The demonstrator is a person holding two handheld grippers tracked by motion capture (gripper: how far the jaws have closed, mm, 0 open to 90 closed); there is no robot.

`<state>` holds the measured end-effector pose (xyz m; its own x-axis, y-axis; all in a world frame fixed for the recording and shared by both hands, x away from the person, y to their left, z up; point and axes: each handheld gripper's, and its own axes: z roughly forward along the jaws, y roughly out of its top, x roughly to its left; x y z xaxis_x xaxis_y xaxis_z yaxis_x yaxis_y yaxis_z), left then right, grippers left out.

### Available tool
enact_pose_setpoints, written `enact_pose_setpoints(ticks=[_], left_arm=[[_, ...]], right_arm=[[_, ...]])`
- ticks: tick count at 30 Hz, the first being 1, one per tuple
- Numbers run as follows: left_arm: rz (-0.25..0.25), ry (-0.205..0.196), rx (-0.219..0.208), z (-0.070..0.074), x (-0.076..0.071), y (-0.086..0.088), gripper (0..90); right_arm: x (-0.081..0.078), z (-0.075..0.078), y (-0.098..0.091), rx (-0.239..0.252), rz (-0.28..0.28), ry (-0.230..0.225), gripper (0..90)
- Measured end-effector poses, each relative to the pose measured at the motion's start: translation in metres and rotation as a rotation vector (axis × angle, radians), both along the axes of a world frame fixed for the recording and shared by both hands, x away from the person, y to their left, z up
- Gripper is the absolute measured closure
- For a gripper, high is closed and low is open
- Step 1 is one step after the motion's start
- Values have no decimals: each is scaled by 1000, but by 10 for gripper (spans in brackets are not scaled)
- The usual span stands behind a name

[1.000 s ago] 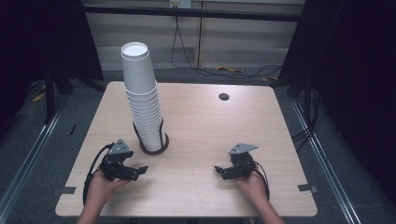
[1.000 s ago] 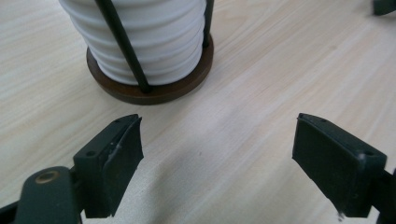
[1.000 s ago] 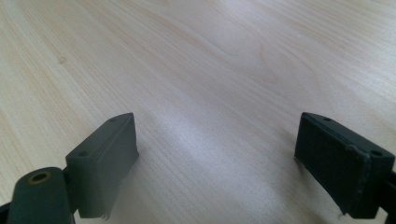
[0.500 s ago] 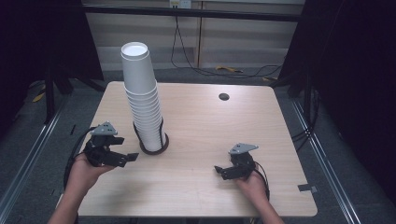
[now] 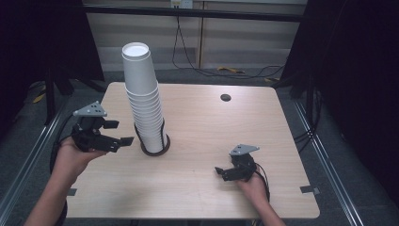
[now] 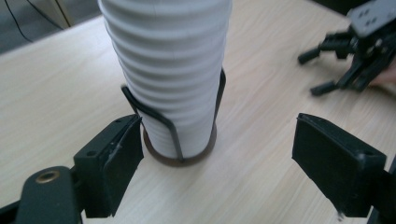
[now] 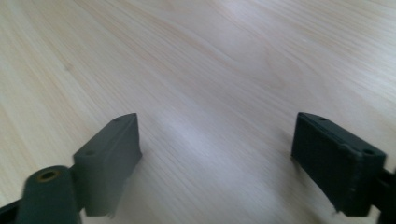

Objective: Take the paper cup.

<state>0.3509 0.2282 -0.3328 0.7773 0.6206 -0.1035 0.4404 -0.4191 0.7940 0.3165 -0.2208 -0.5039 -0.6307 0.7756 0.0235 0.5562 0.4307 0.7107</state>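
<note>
A tall stack of white paper cups point(image 5: 143, 103) stands in a black wire holder point(image 5: 155, 147) left of the table's middle. My left gripper point(image 5: 123, 133) hovers above the table just left of the stack, pointing at it, jaws open and empty. In the left gripper view the cups point(image 6: 168, 70) and holder point(image 6: 180, 158) rise straight ahead, beyond the left gripper's point(image 6: 217, 126) spread jaws. My right gripper point(image 5: 221, 174) rests low near the front right. The right gripper point(image 7: 217, 121) stands open over bare wood; its jaws have just been closing a little with nothing between them.
The wooden table point(image 5: 211, 127) has a small dark cable hole point(image 5: 226, 97) near its far edge. Cables point(image 5: 221, 70) lie on the floor behind it. Dark curtains flank both sides. The right gripper point(image 6: 310, 73) shows far off in the left gripper view.
My left hand has lifted off the table and drifted left, keeping its gripper aimed at the cup stack. The right hand has stayed in place.
</note>
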Motion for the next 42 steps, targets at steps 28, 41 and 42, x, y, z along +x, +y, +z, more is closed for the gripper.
enact_pose_setpoints(ticks=[28,41,42], left_arm=[[58,-125,-74,85,55,-28,150],[56,-126,-114,78,67,-42,118],[56,-126,-114,78,67,-42,120]], right_arm=[[76,171,135,280,203,-176,165],[88,202,184,268,216,-242,179],[88,202,184,268,216,-242,179]])
